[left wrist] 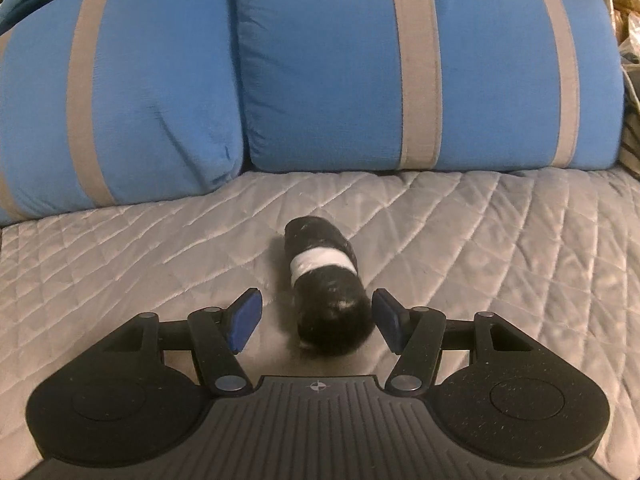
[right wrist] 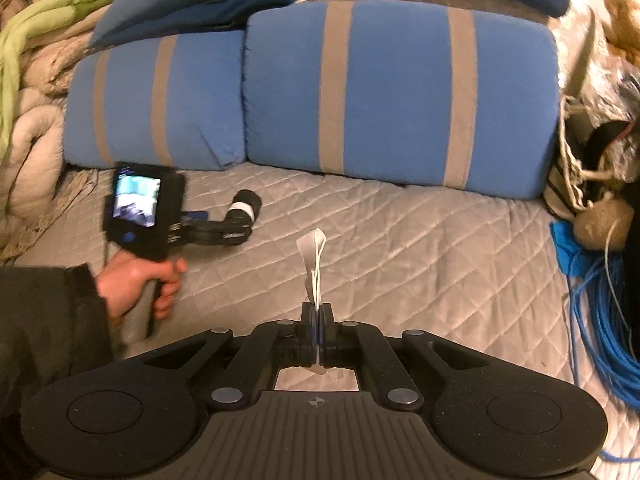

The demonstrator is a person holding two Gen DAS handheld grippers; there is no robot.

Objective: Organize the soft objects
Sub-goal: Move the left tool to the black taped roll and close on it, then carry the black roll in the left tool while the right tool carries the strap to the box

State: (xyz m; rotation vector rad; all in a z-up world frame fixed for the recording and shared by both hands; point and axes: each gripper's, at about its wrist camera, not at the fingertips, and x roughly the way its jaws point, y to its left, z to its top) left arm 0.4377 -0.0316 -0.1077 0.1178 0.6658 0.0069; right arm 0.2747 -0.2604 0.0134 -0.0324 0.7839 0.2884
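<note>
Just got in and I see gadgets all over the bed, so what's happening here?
A person is tidying soft things on the quilted bed cover with two handheld grippers. The left gripper is open, its fingers either side of a black roll with a white band lying on the cover, not yet gripped. The right gripper is shut on a thin white strip that sticks up from between its fingers. Blue striped cushions stand behind.

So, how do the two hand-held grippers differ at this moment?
The left hand-held gripper is open, its blue pads on either side of the black rolled soft bundle with a white band, seemingly not pressing it. The right hand-held gripper is shut on a thin white strip, which stands up from its fingers. The left one is low by the bundle on the grey quilted cover; the right one holds its strip above it. Both face the blue striped cushions.
</note>
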